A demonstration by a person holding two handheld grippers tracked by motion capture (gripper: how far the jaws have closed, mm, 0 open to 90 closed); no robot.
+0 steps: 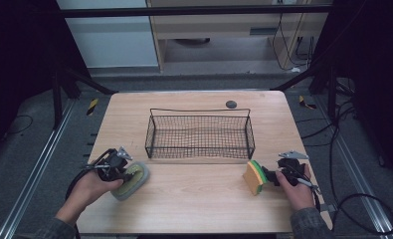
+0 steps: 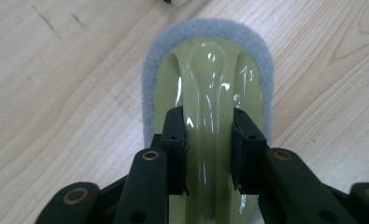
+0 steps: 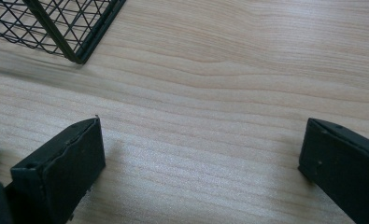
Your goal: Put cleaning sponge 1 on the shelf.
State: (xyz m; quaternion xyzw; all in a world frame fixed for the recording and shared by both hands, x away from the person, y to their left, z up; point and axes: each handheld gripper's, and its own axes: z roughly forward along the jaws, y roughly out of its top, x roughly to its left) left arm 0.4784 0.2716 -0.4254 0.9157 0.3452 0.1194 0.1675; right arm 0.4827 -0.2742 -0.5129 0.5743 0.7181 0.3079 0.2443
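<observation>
The scrubber (image 2: 205,93) — a pale green glossy handle on a grey pad — lies flat on the table (image 1: 194,199), and my left gripper (image 2: 209,140) has its pads clamped on either side of the raised handle ridge, so I judge the grasp made but the lift not begun. My right gripper (image 3: 201,158) stands wide with only bare wood between its jaws. In the high view a sponge (image 1: 255,177) with yellow, orange and green layers stands on edge just ahead of that gripper; a sliver of green sits at the left margin of the right gripper view, outside the jaws. I cannot tell whether they touch it.

The wire basket (image 1: 200,134) sits beyond both grippers, between them and the far edge of the table, and nothing lies in it. Left to do, as I read it — carry the scrubber up and forward into the basket, then take the sponge and follow.
</observation>
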